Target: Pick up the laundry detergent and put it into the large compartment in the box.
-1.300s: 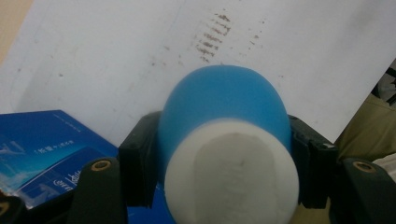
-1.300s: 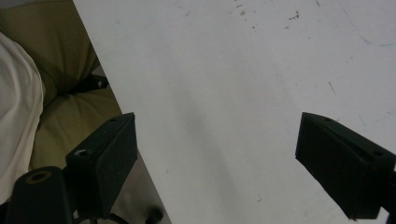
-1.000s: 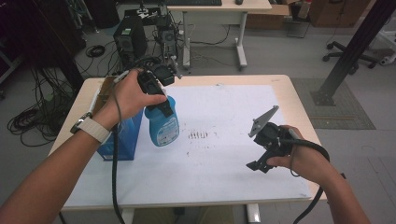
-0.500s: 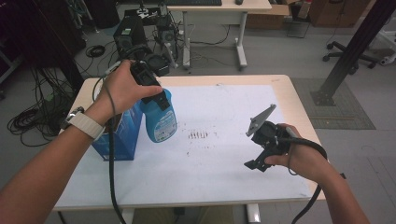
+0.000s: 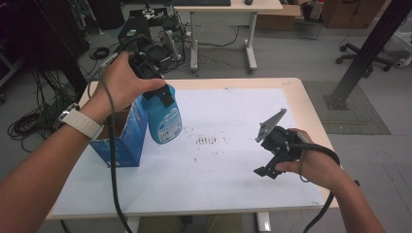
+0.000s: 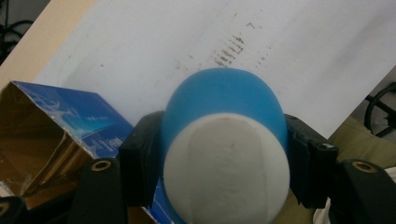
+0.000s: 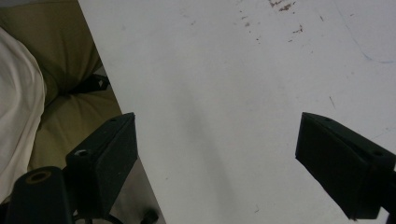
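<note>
Cardboard box (image 5: 121, 141), blue print, open top, stands at table (image 5: 233, 194) left. Left gripper (image 5: 163, 97) jaws clamped on smooth rounded blue plastic bottle (image 5: 164, 121), white-capped, held off the table beside the box. Lift step; next probably set it down on the white sheet. Right gripper (image 5: 272, 158) jaws apart, empty.

Grey smooth floor (image 5: 291, 53); pale wooden desk with white legs (image 5: 228, 7) at the far side. Tangled black cables (image 5: 29, 124) along the left edge, black wheeled office chair base (image 5: 362, 51) at right. Dark slanting metal post on a square foot plate (image 5: 359, 63), right.
</note>
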`<state>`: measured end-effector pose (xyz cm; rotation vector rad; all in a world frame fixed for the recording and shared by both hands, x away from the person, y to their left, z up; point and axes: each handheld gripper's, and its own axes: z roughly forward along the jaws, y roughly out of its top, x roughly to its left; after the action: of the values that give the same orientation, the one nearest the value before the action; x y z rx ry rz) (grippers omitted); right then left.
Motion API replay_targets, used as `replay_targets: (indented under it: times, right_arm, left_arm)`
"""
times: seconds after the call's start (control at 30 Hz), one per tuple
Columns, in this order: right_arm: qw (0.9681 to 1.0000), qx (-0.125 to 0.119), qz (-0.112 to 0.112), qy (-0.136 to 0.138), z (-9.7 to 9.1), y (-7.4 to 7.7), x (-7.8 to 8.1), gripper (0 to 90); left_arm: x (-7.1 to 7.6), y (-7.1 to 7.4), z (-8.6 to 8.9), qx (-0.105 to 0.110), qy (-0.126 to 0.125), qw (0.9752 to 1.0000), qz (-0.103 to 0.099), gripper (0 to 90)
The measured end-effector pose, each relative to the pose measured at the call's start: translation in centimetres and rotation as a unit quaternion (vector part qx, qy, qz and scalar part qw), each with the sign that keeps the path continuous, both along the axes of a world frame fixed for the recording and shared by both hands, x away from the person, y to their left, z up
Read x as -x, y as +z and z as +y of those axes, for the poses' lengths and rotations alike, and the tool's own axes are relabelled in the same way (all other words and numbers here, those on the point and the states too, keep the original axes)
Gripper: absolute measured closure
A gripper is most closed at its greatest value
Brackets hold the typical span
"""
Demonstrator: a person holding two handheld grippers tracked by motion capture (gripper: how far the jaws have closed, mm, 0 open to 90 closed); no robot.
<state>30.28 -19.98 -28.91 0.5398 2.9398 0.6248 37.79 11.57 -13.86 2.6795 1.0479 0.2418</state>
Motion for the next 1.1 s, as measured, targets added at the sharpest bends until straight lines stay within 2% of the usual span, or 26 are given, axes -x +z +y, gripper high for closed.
replay_targets:
  times: [0.37,0.57,0.77,0.8,1.1]
  right_arm:
    - [1.0000,0.000,-0.001,0.005,0.3,0.1,-0.1,13.1]
    - [1.0000,0.000,-0.001,0.007,0.5,0.2,-0.2,13.1]
    - [0.9999,0.000,-0.001,0.012,0.7,0.1,-0.4,13.1]
    - [0.9999,0.000,-0.001,0.011,0.8,0.1,-0.4,13.1]
    - [0.9999,0.001,-0.001,0.013,1.0,0.1,-0.7,13.2]
  left_arm:
    - [-0.3,1.9,1.0,0.016,0.040,0.9990,0.006,37.4]
    - [-0.4,2.8,1.6,0.015,0.064,0.9978,0.001,37.5]
    - [-0.5,3.6,2.5,0.013,0.090,0.9959,-0.003,37.5]
    - [-0.5,3.9,2.8,0.015,0.099,0.9950,-0.004,37.5]
    - [-0.9,4.6,3.8,0.016,0.130,0.9913,-0.011,37.5]
